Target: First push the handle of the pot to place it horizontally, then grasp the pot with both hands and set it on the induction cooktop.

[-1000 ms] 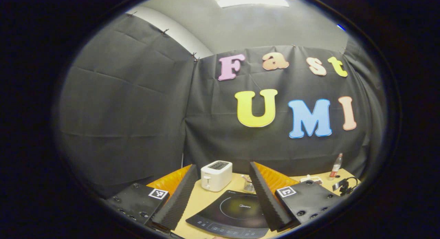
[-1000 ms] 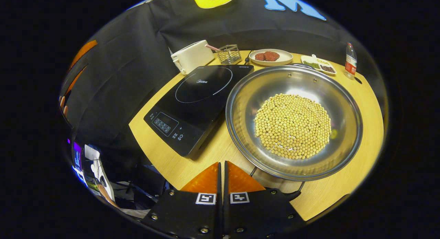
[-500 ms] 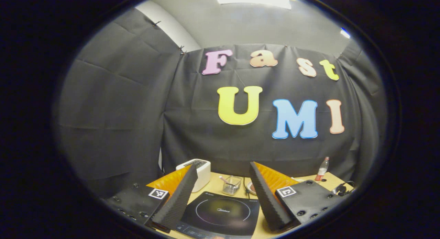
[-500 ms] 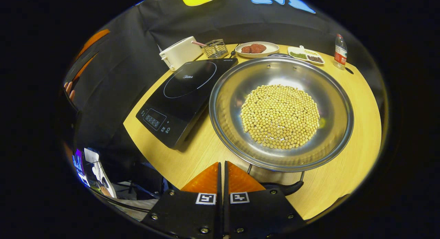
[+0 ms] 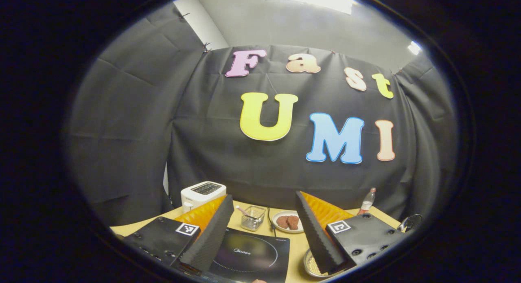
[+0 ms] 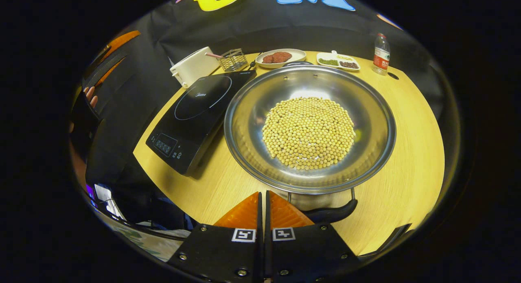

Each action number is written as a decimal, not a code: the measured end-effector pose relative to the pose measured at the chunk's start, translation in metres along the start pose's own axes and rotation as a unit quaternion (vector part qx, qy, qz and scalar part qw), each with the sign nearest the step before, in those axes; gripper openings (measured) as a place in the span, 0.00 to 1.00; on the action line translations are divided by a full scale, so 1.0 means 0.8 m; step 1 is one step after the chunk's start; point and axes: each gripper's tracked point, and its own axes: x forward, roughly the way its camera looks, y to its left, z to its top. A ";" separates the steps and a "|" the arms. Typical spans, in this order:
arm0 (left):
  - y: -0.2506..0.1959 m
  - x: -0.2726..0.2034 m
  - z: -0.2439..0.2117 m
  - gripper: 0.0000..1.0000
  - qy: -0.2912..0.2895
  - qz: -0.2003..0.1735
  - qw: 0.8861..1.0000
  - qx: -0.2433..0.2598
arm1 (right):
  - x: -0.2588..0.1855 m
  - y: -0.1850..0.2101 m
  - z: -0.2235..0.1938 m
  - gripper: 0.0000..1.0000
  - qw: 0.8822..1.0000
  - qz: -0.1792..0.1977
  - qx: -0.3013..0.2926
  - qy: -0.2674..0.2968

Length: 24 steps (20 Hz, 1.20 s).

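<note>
A wide steel pot [image 6: 248, 116] holding soybeans [image 6: 309, 132] stands on the wooden table [image 6: 411, 124], right of the black induction cooktop [image 6: 195, 116]. Its dark near handle [image 6: 331, 213] lies low by the table's front edge. My right gripper [image 6: 263, 197] is shut on nothing, its tips just left of that handle. My left gripper [image 5: 263, 196] is open and held high, pointing at the booth wall, with the cooktop [image 5: 252, 254] below between its fingers and the pot's rim [image 5: 311, 266] by its right finger. The left gripper [image 6: 110, 55] also appears at far left, held by a hand [image 6: 91, 97].
Along the table's back stand a white toaster [image 6: 193, 67], a wire basket [image 6: 233, 60], a plate of meat [image 6: 281, 57], a small divided dish [image 6: 338, 62] and a bottle [image 6: 381, 53]. The same toaster [image 5: 201, 193], basket [image 5: 252, 218] and plate [image 5: 287, 222] show beyond my left gripper.
The left gripper has swung rightward, so the toaster slid left and the plate and pot rim came into view. The right gripper shifted right along the pot; the near handle shows more.
</note>
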 end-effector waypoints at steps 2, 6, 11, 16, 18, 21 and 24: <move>-0.012 0.007 0.002 0.99 -0.003 -0.008 1.000 0.001 | -0.004 -0.013 -0.002 0.01 1.000 -0.010 0.002 0.000; -0.038 0.018 0.004 0.94 -0.007 -0.013 1.000 0.003 | -0.010 -0.037 -0.005 0.01 1.000 -0.019 0.004 0.002; -0.068 0.016 -0.005 0.99 -0.001 0.006 1.000 0.010 | -0.021 -0.077 -0.008 0.01 1.000 -0.018 -0.012 0.007; -0.093 0.005 -0.001 0.96 -0.006 0.023 0.999 0.030 | -0.026 -0.119 -0.006 0.01 1.000 -0.020 -0.016 0.010; -0.100 0.002 -0.002 1.00 -0.005 0.029 0.999 0.032 | -0.027 -0.133 -0.005 0.01 1.000 -0.022 -0.019 0.011; -0.111 0.001 -0.002 0.94 -0.005 0.039 0.999 0.034 | -0.028 -0.158 -0.002 0.01 0.999 -0.033 -0.024 0.012; -0.118 -0.003 -0.005 0.94 -0.006 0.047 0.998 0.041 | -0.028 -0.184 0.002 0.01 0.998 -0.049 -0.026 0.014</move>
